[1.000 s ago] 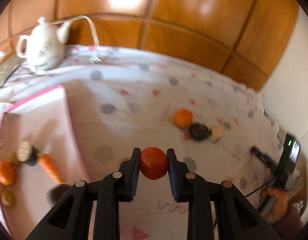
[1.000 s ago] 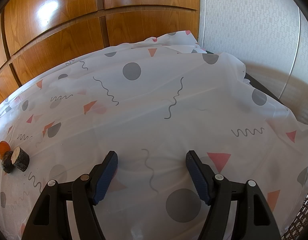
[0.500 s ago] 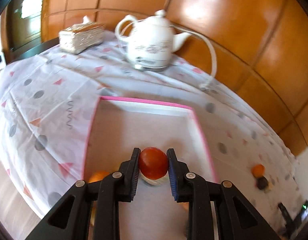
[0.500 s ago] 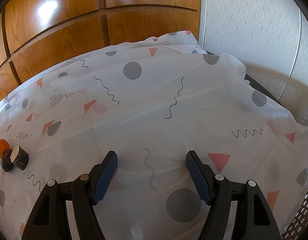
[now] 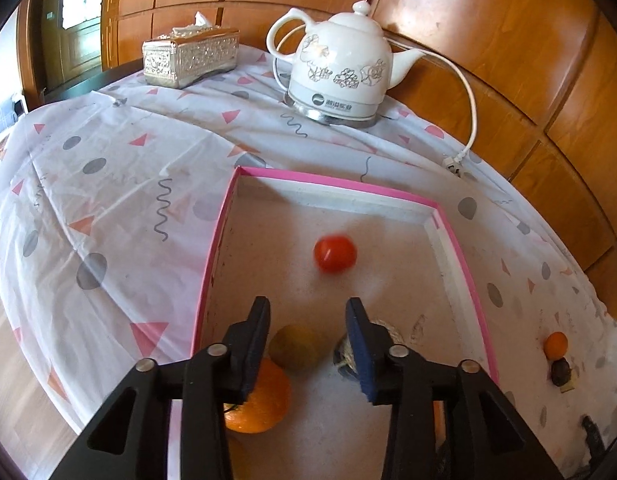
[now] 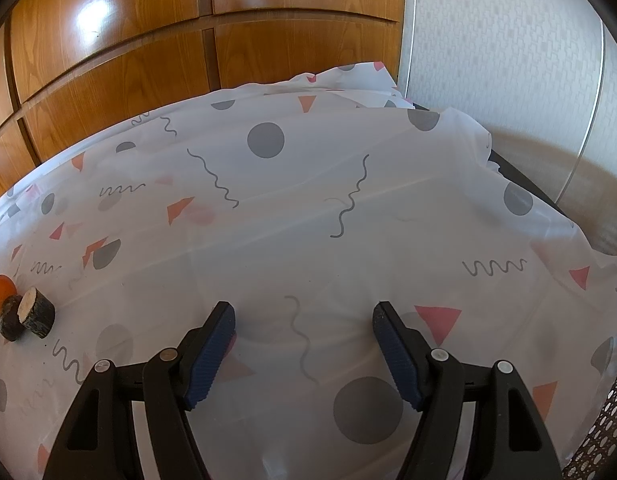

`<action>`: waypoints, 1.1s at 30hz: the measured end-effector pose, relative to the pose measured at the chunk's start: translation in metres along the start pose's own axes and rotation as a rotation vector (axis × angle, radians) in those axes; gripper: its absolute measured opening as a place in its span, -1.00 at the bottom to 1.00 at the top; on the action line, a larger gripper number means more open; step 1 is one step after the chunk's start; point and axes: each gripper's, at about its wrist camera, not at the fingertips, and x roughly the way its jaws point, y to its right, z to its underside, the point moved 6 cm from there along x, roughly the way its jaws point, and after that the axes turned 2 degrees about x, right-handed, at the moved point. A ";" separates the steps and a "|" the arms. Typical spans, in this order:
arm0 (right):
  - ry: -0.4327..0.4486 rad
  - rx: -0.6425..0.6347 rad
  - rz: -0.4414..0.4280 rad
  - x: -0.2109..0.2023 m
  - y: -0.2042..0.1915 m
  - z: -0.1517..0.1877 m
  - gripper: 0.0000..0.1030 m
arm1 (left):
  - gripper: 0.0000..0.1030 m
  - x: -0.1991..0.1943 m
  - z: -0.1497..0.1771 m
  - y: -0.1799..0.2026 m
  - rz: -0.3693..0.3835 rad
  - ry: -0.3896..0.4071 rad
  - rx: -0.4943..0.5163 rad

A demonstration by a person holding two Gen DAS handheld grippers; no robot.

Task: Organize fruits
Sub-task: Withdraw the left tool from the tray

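In the left wrist view a red tomato (image 5: 335, 254) lies loose on the floor of the pink-rimmed tray (image 5: 460, 264), blurred, ahead of my left gripper (image 5: 307, 307). Its jaws are opening and nothing is between them. Under the fingers lie an orange (image 5: 264, 404), a yellow-green fruit (image 5: 295, 347) and a brown, rope-textured round piece (image 5: 390, 332). On the cloth at the right sit a small orange (image 5: 555, 345) and a dark round piece (image 5: 560, 372). My right gripper (image 6: 304, 314) hangs open over bare cloth; the small orange (image 6: 2, 289) and two dark log-like pieces (image 6: 36, 312) lie far to its left.
A white electric kettle (image 5: 340, 76) with its cord and a silver tissue box (image 5: 190, 56) stand at the back of the table. Wooden panels rise behind. The patterned tablecloth (image 6: 308, 208) drapes over the table edges, with a white wall at the right.
My left gripper swung from over the cloth to over the tray, then opened; the tomato left the jaws and now lies on the tray floor. The right gripper has not moved.
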 end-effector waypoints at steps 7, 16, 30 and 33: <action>0.000 0.001 -0.001 0.000 0.000 0.000 0.41 | -0.10 -0.026 0.013 0.009 -0.038 0.037 0.022; 0.000 0.002 -0.005 -0.001 0.000 0.000 0.42 | 0.08 -0.053 0.051 0.035 -0.031 0.044 0.110; -0.004 0.003 -0.009 -0.001 0.000 0.000 0.42 | 0.20 -0.062 0.068 0.032 -0.050 0.047 0.103; -0.007 -0.001 -0.004 -0.001 0.000 0.000 0.42 | 0.24 -0.063 0.070 0.023 -0.063 0.049 0.081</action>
